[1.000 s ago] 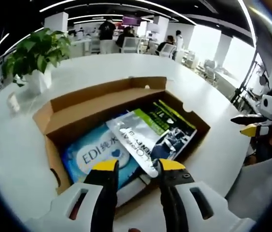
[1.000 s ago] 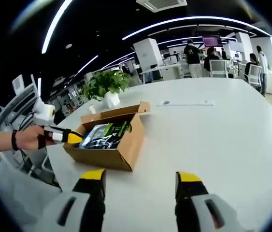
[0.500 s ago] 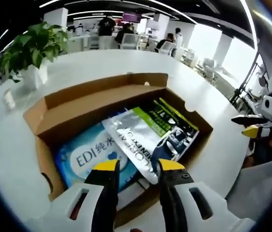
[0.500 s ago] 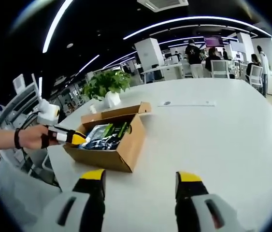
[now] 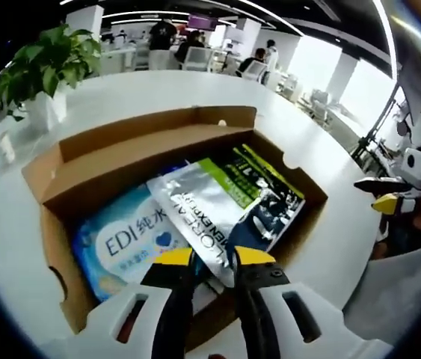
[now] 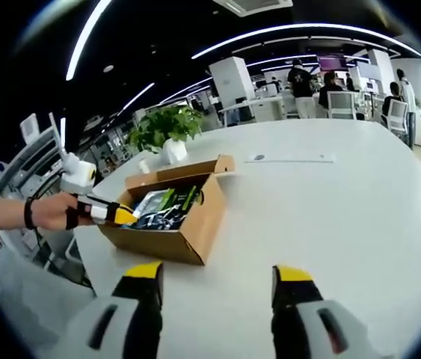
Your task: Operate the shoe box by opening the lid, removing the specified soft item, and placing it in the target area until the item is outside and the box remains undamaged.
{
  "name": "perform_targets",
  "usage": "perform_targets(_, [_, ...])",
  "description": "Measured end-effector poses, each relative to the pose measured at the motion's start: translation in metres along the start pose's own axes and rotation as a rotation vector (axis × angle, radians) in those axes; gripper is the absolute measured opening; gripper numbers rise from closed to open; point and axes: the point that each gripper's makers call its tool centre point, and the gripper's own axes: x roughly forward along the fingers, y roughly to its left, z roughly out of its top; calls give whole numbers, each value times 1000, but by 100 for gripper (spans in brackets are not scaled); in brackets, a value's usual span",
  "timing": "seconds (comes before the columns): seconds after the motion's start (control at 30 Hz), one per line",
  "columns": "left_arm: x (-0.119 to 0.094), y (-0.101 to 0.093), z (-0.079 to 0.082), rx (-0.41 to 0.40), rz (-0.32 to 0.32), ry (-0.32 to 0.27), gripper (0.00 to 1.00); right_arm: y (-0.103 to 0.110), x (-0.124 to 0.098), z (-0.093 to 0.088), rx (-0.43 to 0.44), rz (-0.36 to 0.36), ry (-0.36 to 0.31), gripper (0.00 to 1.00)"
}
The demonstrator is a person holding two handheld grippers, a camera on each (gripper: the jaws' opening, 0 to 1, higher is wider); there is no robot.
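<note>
The cardboard shoe box (image 5: 158, 149) is seen open at the centre of the left gripper view, on a white table (image 6: 345, 202). Inside it, a silver pouch (image 5: 210, 217) is laid over a blue wipes pack (image 5: 120, 243). The left gripper (image 5: 211, 258), jaws narrowed, is poised at the pouch's lower edge. The right gripper (image 6: 216, 275) is held wide apart over bare table at lower centre.

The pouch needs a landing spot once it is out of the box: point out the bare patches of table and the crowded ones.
Widest free patch: the white round table to the right of the open brown cardboard shoe box in the right gripper view. Crowded: behind the box, the potted green plant and a small white cup; inside it, the silver-green foil pouch and the blue wipes pack.
</note>
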Motion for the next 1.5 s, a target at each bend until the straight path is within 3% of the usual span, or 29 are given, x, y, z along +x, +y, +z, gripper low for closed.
perform_targets(0.2, [1, 2, 2, -6, -5, -8, 2, 1, 2, -2, -5, 5, 8, 57])
perform_targets(0.97, [-5, 16, -2, -2, 13, -17, 1, 32, 29, 4, -46, 75, 34, 57])
perform_targets(1.5, [-9, 22, -5, -10, 8, -28, 1, 59, 54, 25, -76, 132, 31, 56])
